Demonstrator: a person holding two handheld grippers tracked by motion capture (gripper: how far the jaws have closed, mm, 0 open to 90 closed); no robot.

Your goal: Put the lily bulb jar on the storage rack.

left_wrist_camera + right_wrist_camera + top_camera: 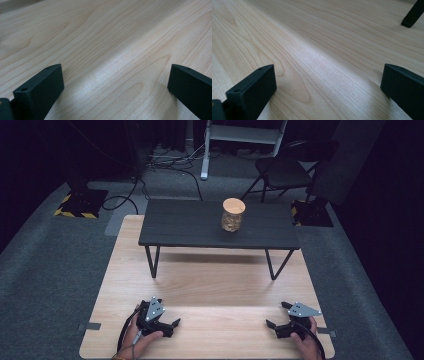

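Pale wood desk (210, 295) carries the left tool (172, 325) and right tool (272, 326) at its near edge, both with jaws apart and empty, well apart from each other with bare surface between. Farther out, the jar (233, 215) stands upright on a low black table (200, 227); it is probably glass, rigid, breakable and smooth, so grip the body below the lid, minding the table's front edge.

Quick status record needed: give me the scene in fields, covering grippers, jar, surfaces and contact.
left gripper: open, low over the table near the front edge, holding nothing
right gripper: open, low over the table near the front edge, holding nothing
glass jar with round wooden lid: upright on the shelf, right of centre, lid on
small black shelf on thin metal legs: stands on the far half of the table
light wooden table: bare wood between the grippers
contact: neither gripper touches the jar
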